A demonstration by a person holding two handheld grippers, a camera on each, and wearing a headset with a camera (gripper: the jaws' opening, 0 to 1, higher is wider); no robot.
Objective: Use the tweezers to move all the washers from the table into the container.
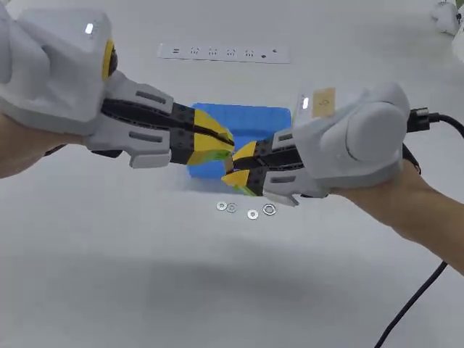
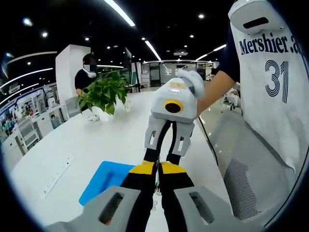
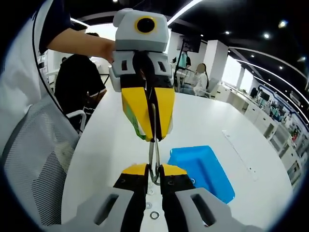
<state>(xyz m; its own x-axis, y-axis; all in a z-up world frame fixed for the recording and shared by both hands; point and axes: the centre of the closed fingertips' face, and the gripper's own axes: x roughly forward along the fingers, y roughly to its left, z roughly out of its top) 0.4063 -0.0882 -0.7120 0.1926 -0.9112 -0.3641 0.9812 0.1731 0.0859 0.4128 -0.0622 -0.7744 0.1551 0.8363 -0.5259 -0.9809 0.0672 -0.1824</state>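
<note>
Four small silver washers [image 1: 252,214] lie on white table [image 1: 145,275], near blue rectangular plastic container [image 1: 250,117]. Above its near edge, left gripper [image 1: 226,142] and right gripper [image 1: 233,168], tip-to-tip, both clamp thin metal tweezers [image 3: 154,144].

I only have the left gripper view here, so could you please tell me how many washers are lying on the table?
Observer: Four washers lie in a loose row on the table, just on the near side of the blue container in the head view.
Operator: Thank you. And which tool has the tweezers?
Observer: Both, going by the right gripper view. The tweezers bridge the gap, with one end pinched in the right tool and the other between the closed jaws of the left tool.
</note>
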